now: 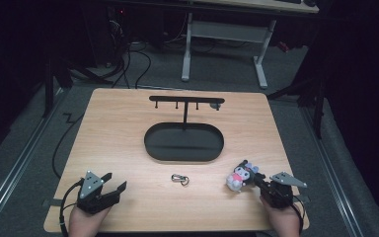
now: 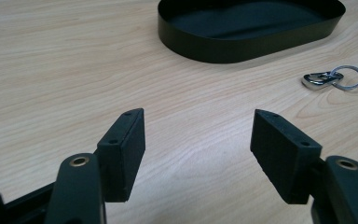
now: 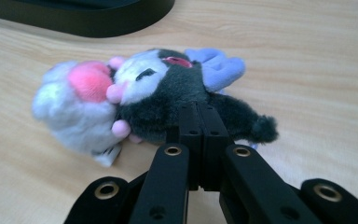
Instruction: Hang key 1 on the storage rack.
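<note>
A plush toy [image 1: 240, 176] with a dark head, pink and white body and purple ears lies on its side at the table's front right; up close the plush toy [image 3: 144, 98] rests on the wood. My right gripper [image 1: 256, 181] is just behind it, and the right gripper [image 3: 198, 109] has its jaws pressed together with the tips against the dark fur; nothing shows between them. My left gripper [image 1: 117, 180] sits at the front left, and the left gripper [image 2: 198, 135] stands wide open over bare wood. A silver carabiner keyring [image 1: 180, 179] [image 2: 331, 78] lies between the two.
A black oval tray [image 1: 183, 158] [image 2: 242, 49] sits mid-table, with a black T-shaped hook stand [image 1: 186, 100] rising from its far side. The wooden table [image 1: 118, 128] has bare wood left and right of the tray. A white-legged desk [image 1: 224, 29] stands beyond.
</note>
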Motion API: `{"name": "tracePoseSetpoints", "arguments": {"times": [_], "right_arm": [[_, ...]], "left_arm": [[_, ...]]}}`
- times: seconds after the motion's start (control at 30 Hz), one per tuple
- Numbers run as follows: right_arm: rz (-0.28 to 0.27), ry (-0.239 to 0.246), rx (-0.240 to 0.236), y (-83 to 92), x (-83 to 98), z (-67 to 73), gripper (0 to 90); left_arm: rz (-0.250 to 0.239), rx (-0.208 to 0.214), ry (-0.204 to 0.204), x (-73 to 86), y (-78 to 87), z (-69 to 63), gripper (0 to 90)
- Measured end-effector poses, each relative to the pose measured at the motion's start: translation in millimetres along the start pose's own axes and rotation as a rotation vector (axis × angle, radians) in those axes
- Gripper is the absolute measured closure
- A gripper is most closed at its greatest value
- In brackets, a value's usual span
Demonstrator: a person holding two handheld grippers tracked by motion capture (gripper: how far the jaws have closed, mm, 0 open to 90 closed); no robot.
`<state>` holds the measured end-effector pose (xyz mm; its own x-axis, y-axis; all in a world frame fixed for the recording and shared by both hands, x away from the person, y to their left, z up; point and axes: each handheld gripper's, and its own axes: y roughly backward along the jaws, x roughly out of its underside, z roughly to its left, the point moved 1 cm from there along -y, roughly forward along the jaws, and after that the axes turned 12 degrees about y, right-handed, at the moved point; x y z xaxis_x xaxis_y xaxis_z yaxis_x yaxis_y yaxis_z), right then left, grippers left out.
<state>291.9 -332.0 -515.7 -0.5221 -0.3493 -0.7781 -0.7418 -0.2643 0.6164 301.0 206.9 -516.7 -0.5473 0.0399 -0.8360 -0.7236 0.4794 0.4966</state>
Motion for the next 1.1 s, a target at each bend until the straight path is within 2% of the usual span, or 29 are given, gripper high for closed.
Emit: {"name": "tracePoseSetpoints", "arguments": {"times": [0.17, 0.2, 0.27, 0.37, 0.4, 0.57, 0.73, 0.87, 1.0, 1.1], "right_arm": [[0.009, 0.036, 0.007, -22.3, -15.4, -3.1, 90.0], [0.009, 0.036, 0.007, -22.3, -15.4, -3.1, 90.0], [0.011, 0.079, 0.004, -35.1, -23.5, -2.5, 90.0], [0.008, 0.091, -0.003, -40.5, -27.5, -2.8, 90.0], [0.003, 0.108, -0.003, -47.2, -31.9, -3.8, 90.0], [-0.001, 0.098, -0.017, -53.6, -35.5, -8.6, 90.0], [-0.003, 0.089, -0.007, -51.8, -34.9, -10.7, 88.2], [-0.012, 0.074, 0.011, -43.9, -30.5, -11.7, 80.8], [-0.015, 0.066, 0.016, -37.6, -26.1, -12.4, 77.3], [-0.026, 0.052, 0.019, -26.7, -18.5, -12.6, 71.5]], "left_arm": [[-0.014, -0.028, 0.013, 6.1, 13.6, 5.7, 36.1], [-0.017, -0.033, 0.018, 7.5, 16.3, 6.7, 36.1], [-0.027, -0.046, 0.031, 11.6, 23.9, 10.2, 36.2], [-0.029, -0.056, 0.039, 14.2, 28.4, 12.2, 36.2], [-0.028, -0.061, 0.042, 15.7, 30.7, 13.3, 36.2], [-0.035, -0.073, 0.052, 19.4, 38.1, 16.3, 36.3], [-0.042, -0.069, 0.054, 18.2, 38.4, 16.9, 36.2], [-0.048, -0.06, 0.042, 13.8, 34.1, 14.0, 35.4], [-0.057, -0.055, 0.038, 9.5, 28.8, 11.5, 33.6], [-0.062, -0.045, 0.024, 4.6, 21.7, 8.1, 33.2]]}}
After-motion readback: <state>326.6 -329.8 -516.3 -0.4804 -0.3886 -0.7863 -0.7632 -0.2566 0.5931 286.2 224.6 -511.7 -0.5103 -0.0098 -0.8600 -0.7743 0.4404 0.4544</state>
